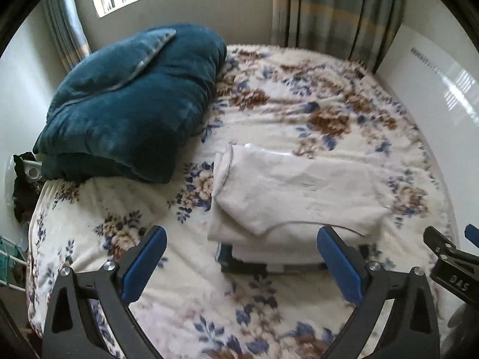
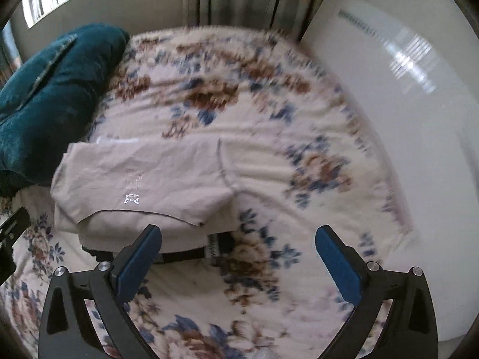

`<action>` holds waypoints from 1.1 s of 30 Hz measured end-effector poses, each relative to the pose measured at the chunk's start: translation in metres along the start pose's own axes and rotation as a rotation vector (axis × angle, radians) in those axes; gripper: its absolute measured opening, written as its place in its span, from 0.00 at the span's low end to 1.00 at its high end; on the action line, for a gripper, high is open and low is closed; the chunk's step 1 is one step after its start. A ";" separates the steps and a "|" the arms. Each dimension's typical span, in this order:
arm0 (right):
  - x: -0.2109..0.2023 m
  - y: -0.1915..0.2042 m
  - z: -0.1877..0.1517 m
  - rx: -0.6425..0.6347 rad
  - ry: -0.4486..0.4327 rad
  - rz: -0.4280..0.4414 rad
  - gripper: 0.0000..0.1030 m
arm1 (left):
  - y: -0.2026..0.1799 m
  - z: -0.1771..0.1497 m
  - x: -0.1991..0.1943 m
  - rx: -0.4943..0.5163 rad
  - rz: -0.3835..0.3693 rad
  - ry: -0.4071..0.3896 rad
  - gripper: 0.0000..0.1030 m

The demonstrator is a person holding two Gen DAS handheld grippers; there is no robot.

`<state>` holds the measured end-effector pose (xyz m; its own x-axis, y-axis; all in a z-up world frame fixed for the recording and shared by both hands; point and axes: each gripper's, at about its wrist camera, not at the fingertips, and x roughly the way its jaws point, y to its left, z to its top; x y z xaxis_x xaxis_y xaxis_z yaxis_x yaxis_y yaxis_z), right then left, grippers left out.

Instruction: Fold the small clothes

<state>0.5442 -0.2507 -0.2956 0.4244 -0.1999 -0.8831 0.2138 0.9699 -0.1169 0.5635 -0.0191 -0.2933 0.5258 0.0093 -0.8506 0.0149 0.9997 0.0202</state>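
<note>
A cream-white garment [image 1: 299, 191] lies folded on the floral bedspread [image 1: 269, 299], on top of other folded light clothes with a dark item [image 1: 242, 261] under the stack. It also shows in the right wrist view [image 2: 143, 179], with a small silver logo facing up. My left gripper [image 1: 241, 245] is open and empty, just in front of the stack. My right gripper [image 2: 238, 243] is open and empty, at the stack's right front corner. The right gripper's tip shows at the left wrist view's right edge [image 1: 449, 257].
A folded dark teal blanket [image 1: 128, 104] sits at the back left of the bed. A white glossy wall or cabinet [image 2: 404, 104] borders the bed on the right. Curtains [image 1: 335, 9] and a window are behind. The bed's left edge drops to clutter [image 1: 21, 185].
</note>
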 end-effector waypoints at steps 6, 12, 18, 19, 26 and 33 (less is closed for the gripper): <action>-0.113 -0.017 -0.022 -0.024 -0.115 -0.005 1.00 | -0.004 -0.021 -0.103 -0.014 -0.012 -0.089 1.00; -0.228 -0.039 -0.052 -0.020 -0.228 0.011 1.00 | -0.001 -0.043 -0.198 -0.016 -0.008 -0.167 1.00; -0.331 -0.060 -0.080 -0.026 -0.345 0.030 1.00 | -0.005 -0.064 -0.281 -0.014 -0.031 -0.240 1.00; -0.349 -0.066 -0.086 -0.021 -0.365 0.039 1.00 | -0.006 -0.068 -0.292 -0.012 -0.042 -0.248 1.00; -0.426 -0.085 -0.117 -0.021 -0.458 0.056 1.00 | -0.011 -0.088 -0.347 -0.019 -0.055 -0.301 1.00; -0.458 -0.105 -0.141 -0.027 -0.486 0.065 1.00 | -0.013 -0.105 -0.375 -0.032 -0.058 -0.330 1.00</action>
<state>0.2032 -0.2415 0.0573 0.7987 -0.1749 -0.5757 0.1535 0.9844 -0.0861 0.2762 -0.0331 -0.0297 0.7719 -0.0504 -0.6337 0.0288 0.9986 -0.0444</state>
